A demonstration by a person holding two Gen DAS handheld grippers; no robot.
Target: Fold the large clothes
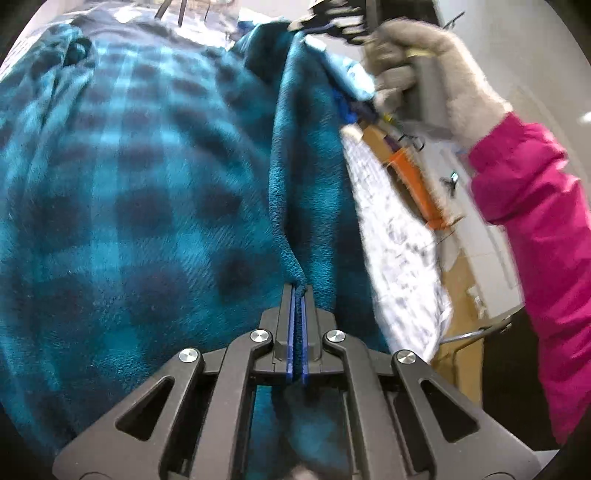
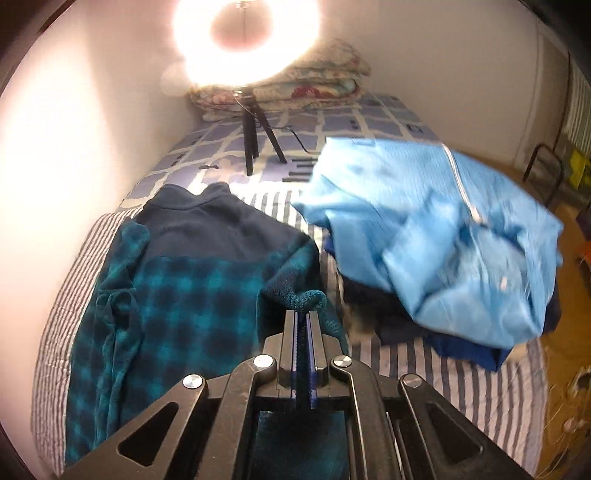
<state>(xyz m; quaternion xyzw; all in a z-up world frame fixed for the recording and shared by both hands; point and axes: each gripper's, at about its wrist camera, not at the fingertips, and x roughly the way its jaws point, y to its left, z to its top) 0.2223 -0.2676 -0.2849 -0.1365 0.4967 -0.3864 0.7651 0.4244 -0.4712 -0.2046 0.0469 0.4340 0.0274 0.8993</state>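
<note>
Black linkage arms filled the bottom of the left wrist view, and ahead of them the left gripper [image 1: 298, 291] had its blue-lined jaws pinched together on a rolled edge of the plaid fleece top [image 1: 140, 177]. That edge rose away from the jaws as a raised fold toward the right gripper [image 1: 325, 27], which a gloved hand [image 1: 424, 70] with a pink sleeve [image 1: 535, 229] held at the far end of the same fold. Gripping the one edge at two points probably served to lift that side evenly so it could be carried across the body. To the right ran the pale bedsheet [image 1: 399, 236] and some blurred clutter on the floor.

From the right wrist view, the right gripper [image 2: 303, 314] was likewise clamped on a bunched lip of teal fleece. Beyond it the fleece top [image 2: 192, 280] lay spread on the striped sheet [image 2: 424, 365] of the bed, collar away from the camera, one sleeve lying along its left side. A light blue garment [image 2: 443, 236] sat heaped over darker clothes beside it, apparently awaiting its turn. At the far end stood a ring light [image 2: 243, 40] on a small tripod [image 2: 255, 136], with folded quilts [image 2: 314, 81] stacked against the wall. The fold looked barely begun.
</note>
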